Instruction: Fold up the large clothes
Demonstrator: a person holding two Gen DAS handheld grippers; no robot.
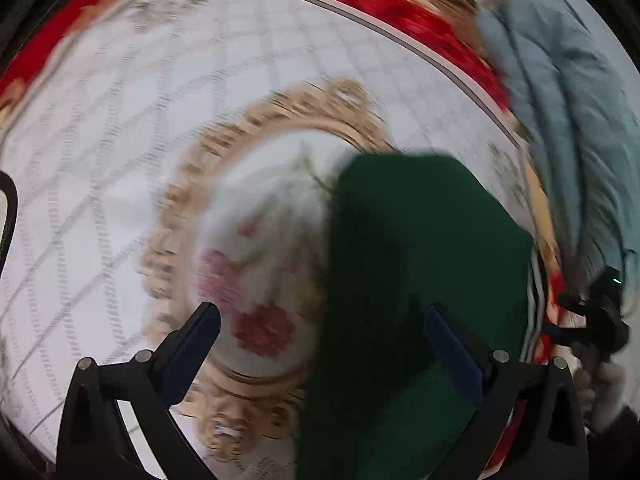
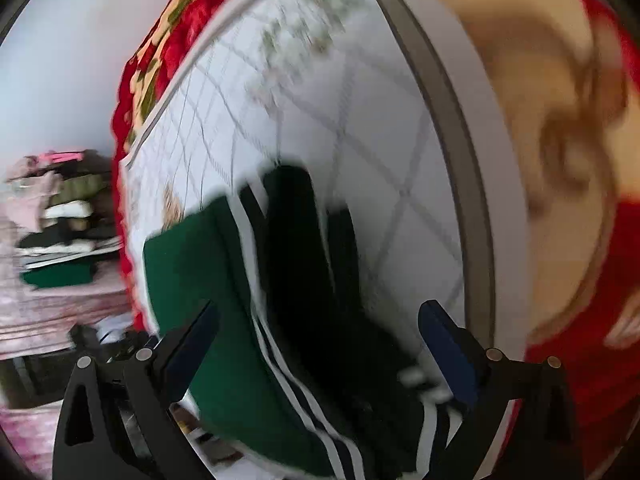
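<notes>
A dark green garment (image 1: 404,280) with white and black stripes lies folded on a white quilted cloth (image 1: 140,140) with a gold floral medallion. In the right wrist view the green garment (image 2: 224,320) shows its striped band and a darker folded part. My left gripper (image 1: 322,328) is open above the garment's left edge, holding nothing. My right gripper (image 2: 320,328) is open over the striped part, holding nothing. The right gripper also shows in the left wrist view (image 1: 596,320) at the far right. Both views are motion-blurred.
A red floral blanket (image 1: 400,8) borders the white cloth. A light blue garment (image 1: 560,100) hangs at the right. A stack of folded clothes (image 2: 60,232) sits on a pink surface at the left of the right wrist view.
</notes>
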